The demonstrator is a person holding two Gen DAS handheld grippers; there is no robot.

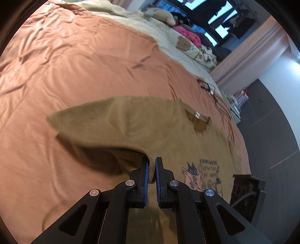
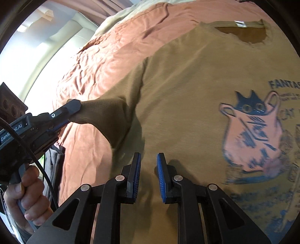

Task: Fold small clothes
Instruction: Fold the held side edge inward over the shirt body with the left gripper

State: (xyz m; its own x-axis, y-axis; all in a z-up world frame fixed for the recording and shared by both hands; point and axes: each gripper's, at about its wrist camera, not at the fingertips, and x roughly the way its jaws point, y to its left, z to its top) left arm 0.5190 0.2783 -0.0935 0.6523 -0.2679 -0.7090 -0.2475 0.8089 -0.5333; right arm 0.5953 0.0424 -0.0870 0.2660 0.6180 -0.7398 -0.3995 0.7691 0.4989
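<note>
A tan T-shirt (image 2: 187, 90) with a cat print (image 2: 251, 135) lies face up on a salmon bedspread (image 1: 65, 71). It also shows in the left wrist view (image 1: 150, 122). My left gripper (image 1: 151, 169) is shut on the hem of the shirt's sleeve and holds it lifted off the bed. It shows in the right wrist view (image 2: 72, 112) at the left, held by a hand, with the sleeve (image 2: 108, 116) pulled up. My right gripper (image 2: 148, 169) is open and empty, low over the shirt's body beside the sleeve.
A beige blanket (image 1: 165, 37), a plush toy (image 1: 159, 13) and pink clothes (image 1: 189, 35) lie at the far end of the bed. Black cables (image 1: 215, 93) lie near the bed's right edge. A dark box (image 1: 247, 191) sits at the right.
</note>
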